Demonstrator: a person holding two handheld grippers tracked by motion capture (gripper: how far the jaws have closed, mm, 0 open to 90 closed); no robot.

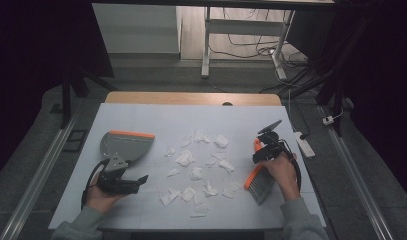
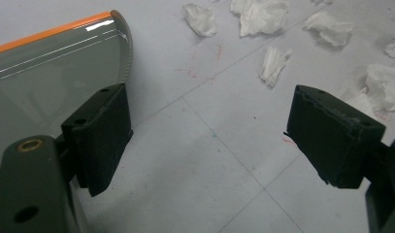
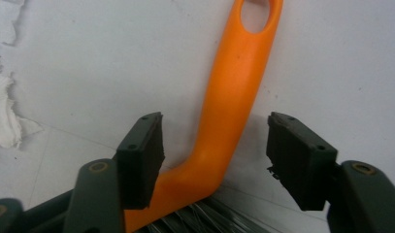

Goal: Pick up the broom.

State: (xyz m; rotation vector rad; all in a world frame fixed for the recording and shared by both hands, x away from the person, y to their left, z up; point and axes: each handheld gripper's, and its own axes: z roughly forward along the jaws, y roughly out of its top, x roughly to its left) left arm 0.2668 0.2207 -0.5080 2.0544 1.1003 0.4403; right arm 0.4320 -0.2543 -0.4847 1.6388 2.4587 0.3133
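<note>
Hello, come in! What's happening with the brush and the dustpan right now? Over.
Right gripper open, jaws astride orange brush handle, not pressing. Left gripper open beside dustpan. Paper scraps between them.

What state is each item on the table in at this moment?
Brush: lying flat on the table, orange handle between the right tool's jaws, not yet clamped.
Dustpan: resting flat, unheld.
Left tool: open, nothing between its jaws.
Paper scraps: crumpled, scattered between dustpan and brush.
</note>
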